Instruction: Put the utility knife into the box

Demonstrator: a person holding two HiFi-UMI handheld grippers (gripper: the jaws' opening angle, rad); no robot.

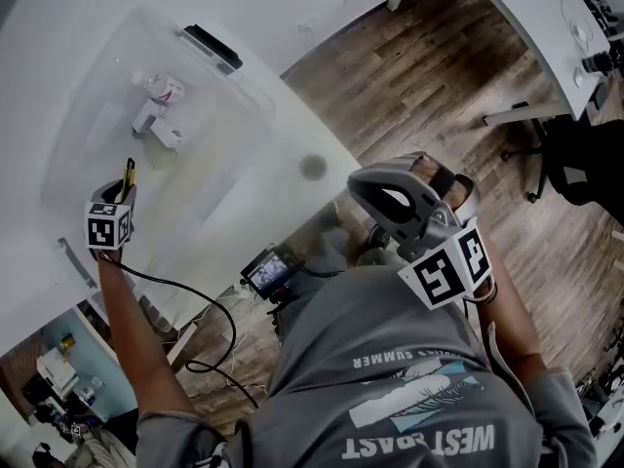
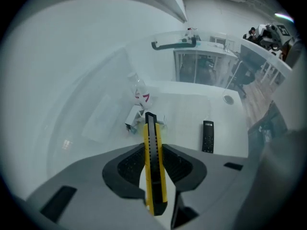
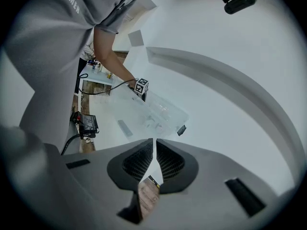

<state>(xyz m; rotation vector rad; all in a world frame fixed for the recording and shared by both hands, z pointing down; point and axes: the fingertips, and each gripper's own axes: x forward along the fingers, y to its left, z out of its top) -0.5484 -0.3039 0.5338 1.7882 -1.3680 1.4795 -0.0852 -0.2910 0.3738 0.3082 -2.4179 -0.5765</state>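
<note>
Head view: the left gripper (image 1: 124, 195) holds the utility knife (image 1: 128, 173) upright over the clear box's (image 1: 93, 100) near rim. The right gripper (image 1: 363, 188) hangs past the desk (image 1: 205, 227) edge.

Left gripper view: the fingers (image 2: 128, 163) clamp the utility knife, with open box floor ahead.

Right gripper view: the fingers (image 3: 169, 161) are together and empty.

utility knife (image 1: 128, 174) (image 2: 153, 169): yellow body, black slider strip down the middle, black nose. Clamped on both flat sides by the fingers of the left gripper (image 1: 124, 189) (image 2: 152, 150), lying along them with the nose sticking out past the tips. Pointing steeply down, over the open top of the box at its near-left corner. Can't tell if the nose is below the rim.

box (image 1: 90, 105) (image 2: 103, 111): clear plastic bin, rectangular, upright, on the white table (image 1: 292, 135), set back from the right edge.
</note>
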